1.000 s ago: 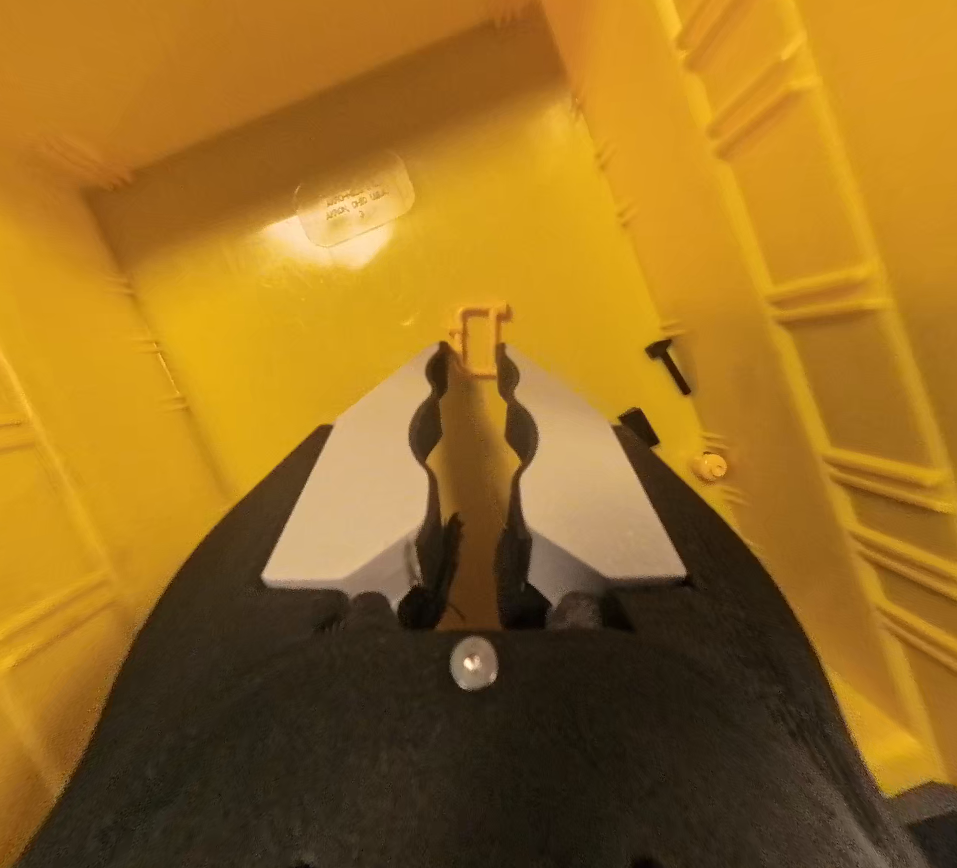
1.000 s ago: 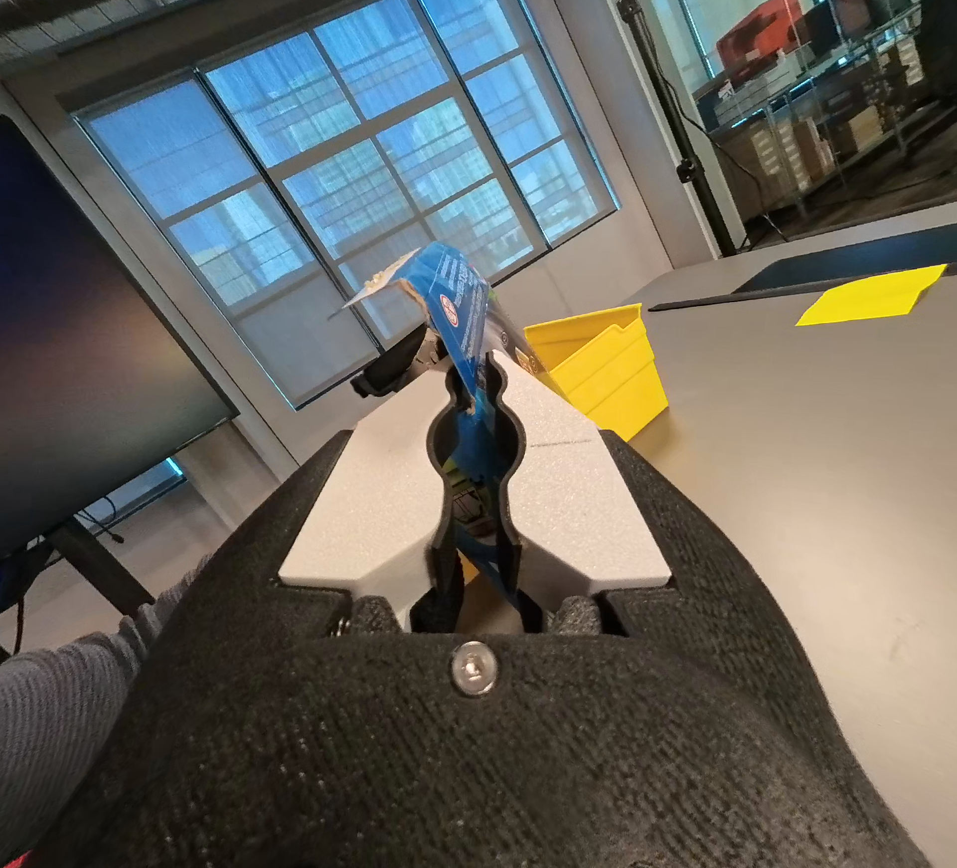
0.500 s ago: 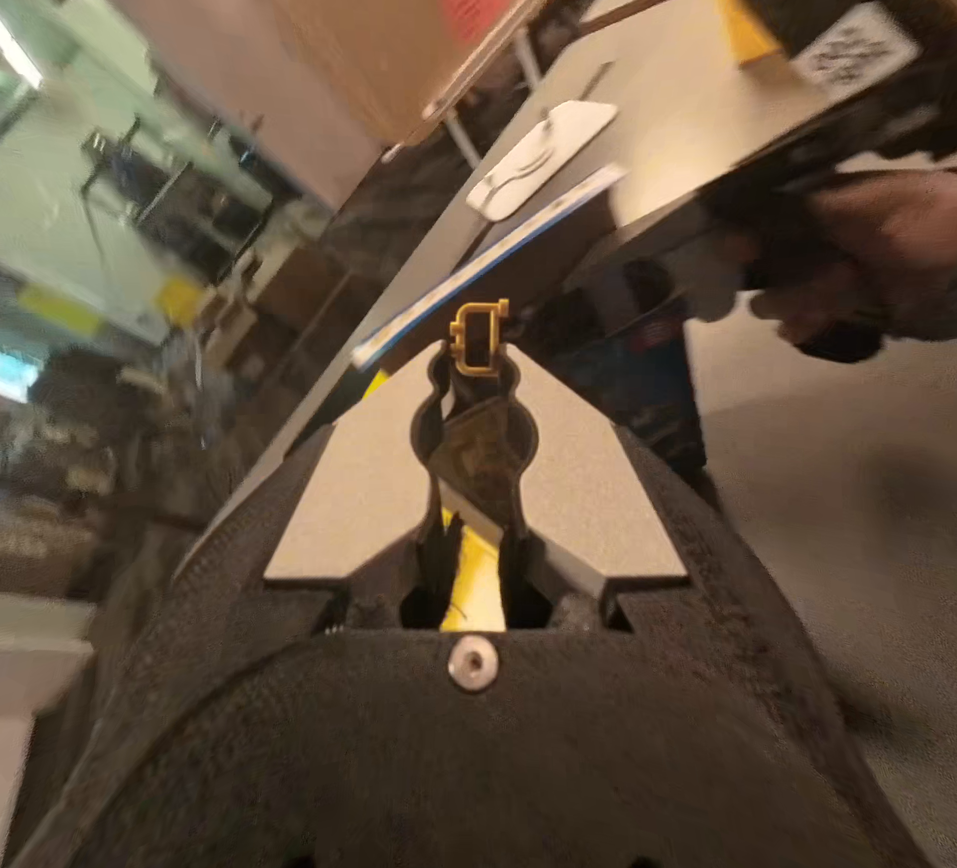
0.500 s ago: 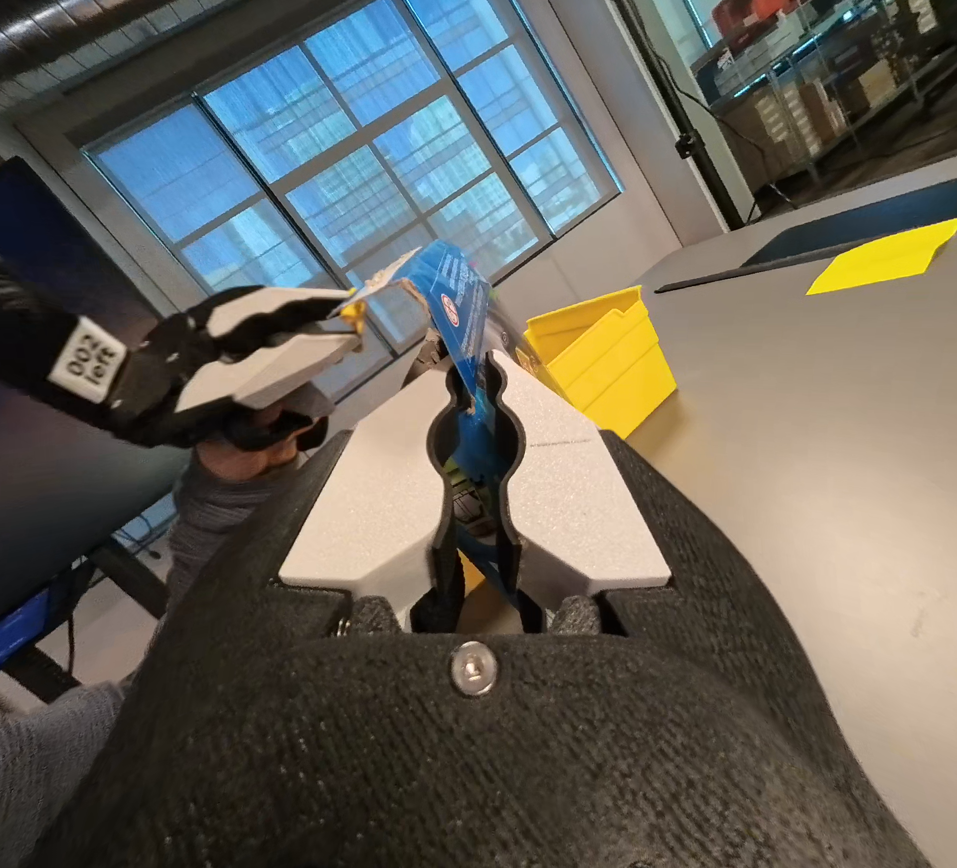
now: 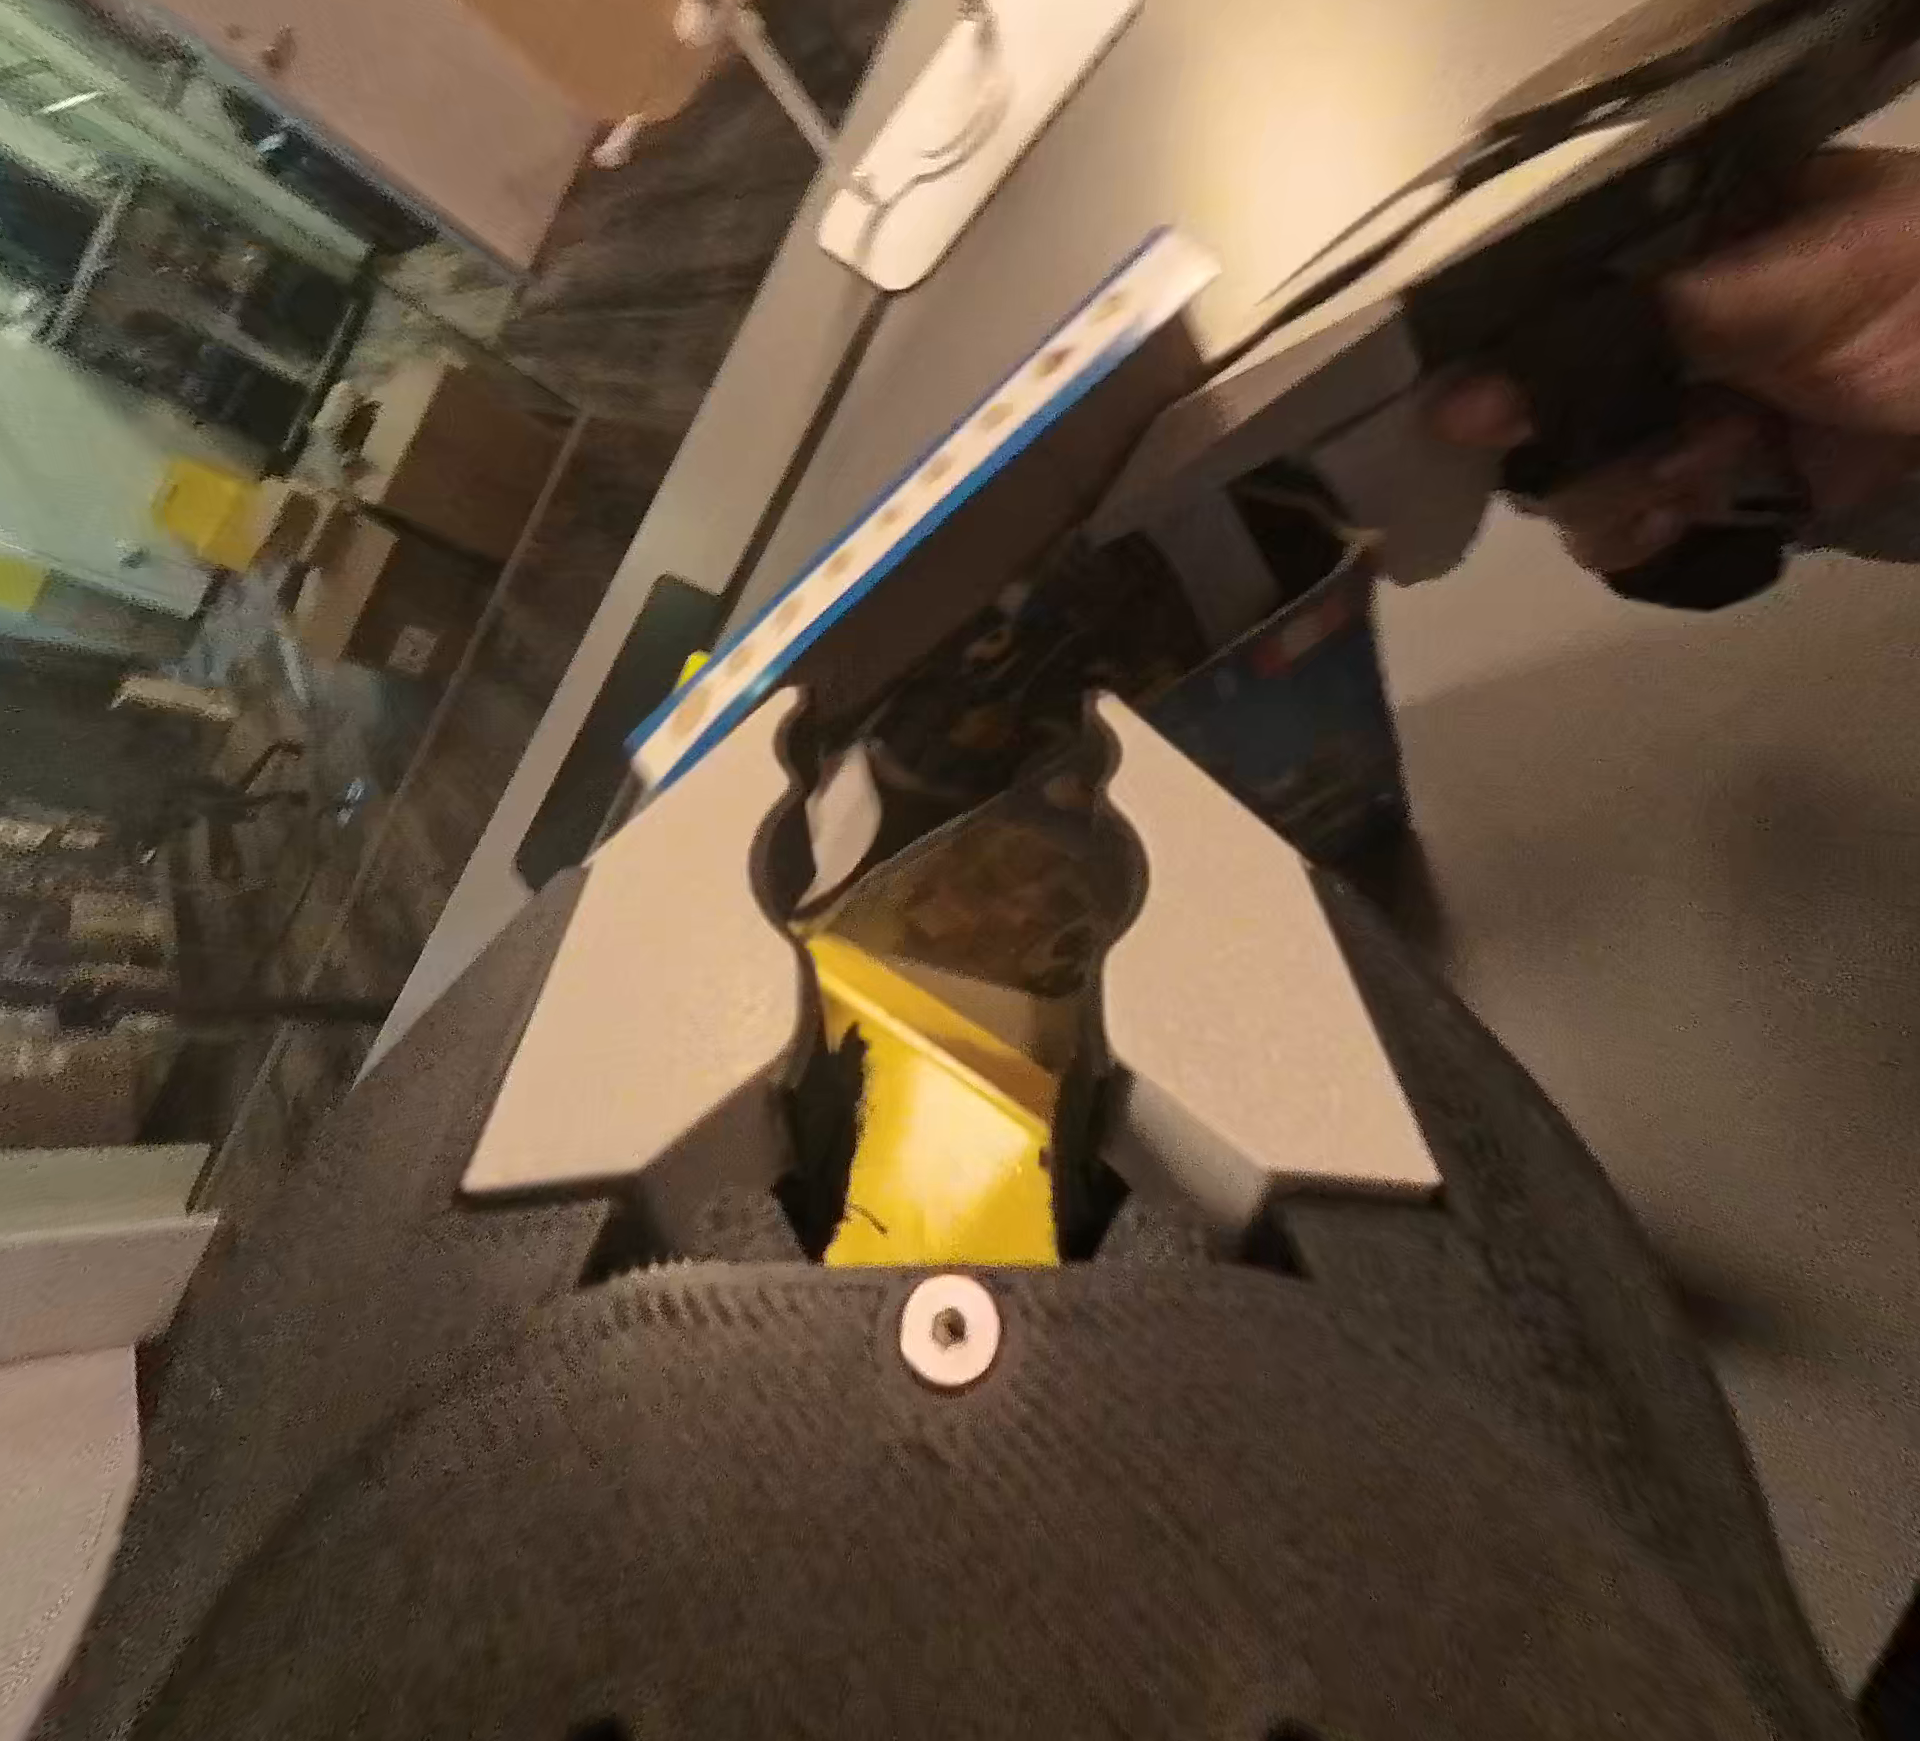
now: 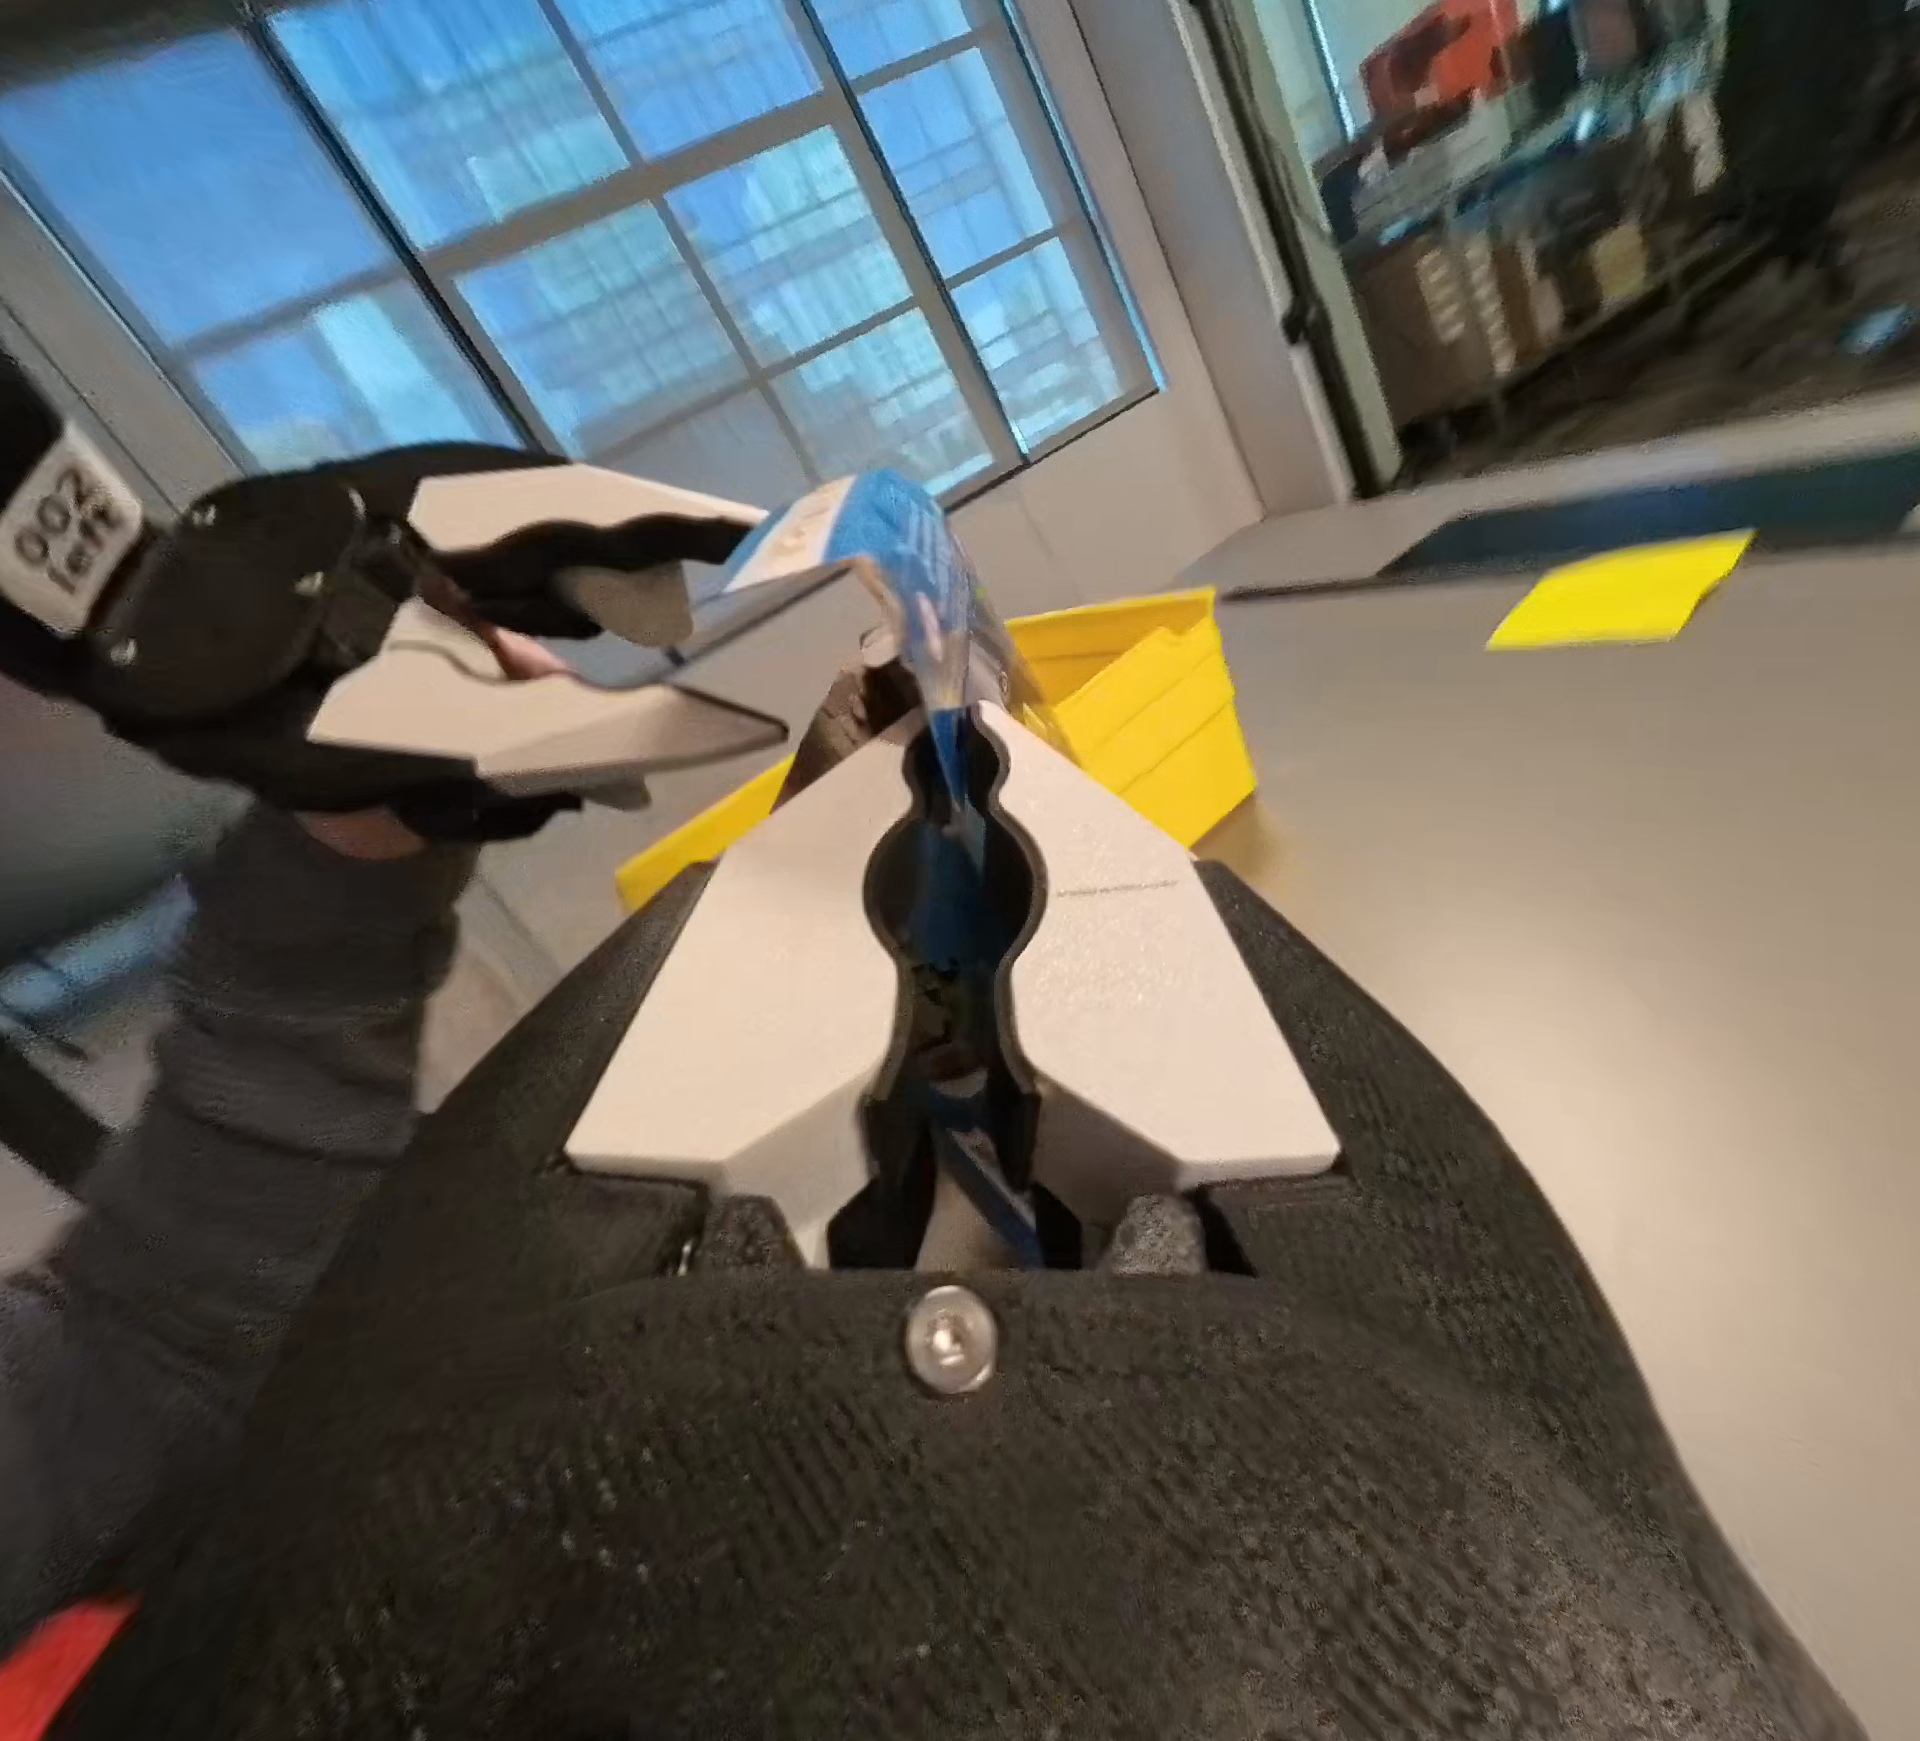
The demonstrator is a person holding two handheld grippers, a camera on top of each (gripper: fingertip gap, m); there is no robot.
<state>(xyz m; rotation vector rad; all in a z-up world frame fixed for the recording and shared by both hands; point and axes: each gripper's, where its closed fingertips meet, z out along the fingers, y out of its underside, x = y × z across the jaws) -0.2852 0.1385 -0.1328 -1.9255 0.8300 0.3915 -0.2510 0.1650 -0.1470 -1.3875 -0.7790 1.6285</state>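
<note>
My right gripper [image 6: 951, 725] is shut on the lower part of a blue package [image 6: 904, 548] and holds it upright above the table. My left gripper [image 5: 951, 704] is open, with its tips at the package's open top. The package's blue and white edge [image 5: 935, 496] lies just past the left finger, and its dark inside shows between the tips. In the right wrist view my left gripper [image 6: 727, 621] comes in from the left, and the package's pale flap passes between its spread fingers [image 6: 582, 507]. My right gripper [image 5: 1247, 320] and a hand show at the upper right of the left wrist view.
A yellow bin [image 6: 1143, 683] stands on the grey table [image 6: 1507, 964] just behind the package; it also shows between my left finger bases [image 5: 935, 1120]. A flat yellow piece [image 6: 1621, 590] lies farther right. A white flat object [image 5: 977, 122] lies on the table. A person's sleeve [image 6: 291, 964] is at left. My hands' fingertips stand some 5 cm from each other.
My left gripper came out of the yellow bin shut on a small yellow piece, moved to the package top and opened. The yellow piece is no longer at its tips. My right gripper kept its hold.
</note>
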